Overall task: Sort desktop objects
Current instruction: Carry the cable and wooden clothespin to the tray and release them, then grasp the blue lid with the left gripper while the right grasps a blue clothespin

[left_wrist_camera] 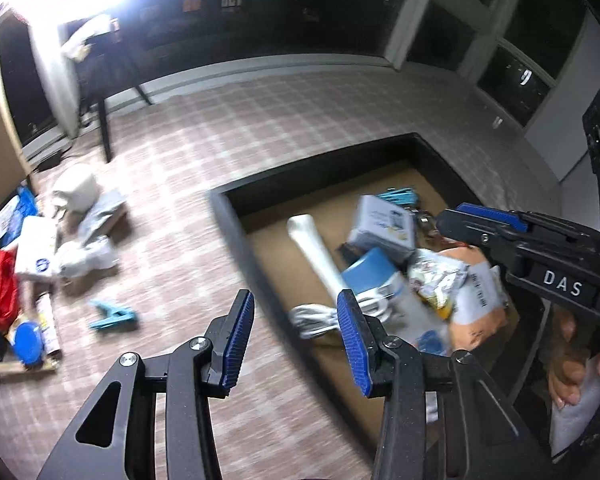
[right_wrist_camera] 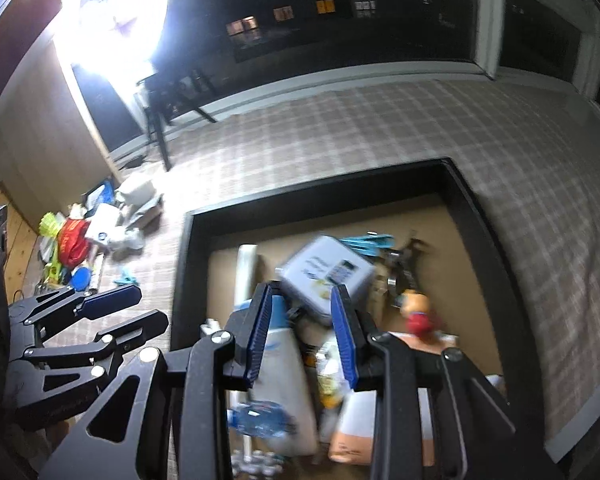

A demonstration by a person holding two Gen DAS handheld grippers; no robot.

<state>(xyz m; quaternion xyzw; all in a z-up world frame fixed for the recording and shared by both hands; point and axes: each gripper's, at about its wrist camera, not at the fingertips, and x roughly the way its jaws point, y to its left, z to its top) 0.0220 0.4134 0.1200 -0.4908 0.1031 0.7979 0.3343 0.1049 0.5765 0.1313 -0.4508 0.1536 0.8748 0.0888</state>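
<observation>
Both grippers hung spread and empty when this was taken: your left gripper (left_wrist_camera: 296, 336) had its blue pads apart over the near-left rim of the black tray (left_wrist_camera: 236, 224), and your right gripper (right_wrist_camera: 304, 336) had its pads apart above the pile inside the tray, with nothing pinched. You had no earlier view to compare, so judge only from that.

To do the step well, you needed to pick one thing and commit. The white bottle (right_wrist_camera: 284, 376) lay just beneath your right gripper, partly under other items, so a cleaner choice looked like the pale box (right_wrist_camera: 326, 276) sitting tilted on top of the heap. You should have come down squarely across its narrow sides rather than a corner, since it rested loosely and could slide. Your left gripper was better kept off the rim so it would not knock the tray.

Counting near to far in the tray: one white bottle, one coiled white cable (left_wrist_camera: 316, 320), one orange packet (left_wrist_camera: 480, 312), one printed snack bag (left_wrist_camera: 436, 280), one white tube (left_wrist_camera: 312, 240), one pale box and, at the back, one teal clip (right_wrist_camera: 366, 242). Blur hid the smaller pieces.

Beyond the tray, on the checked cloth, lay one more teal clip (left_wrist_camera: 114, 314), and farther left a heap of bags and boxes (left_wrist_camera: 32, 264) that you could not count reliably.
</observation>
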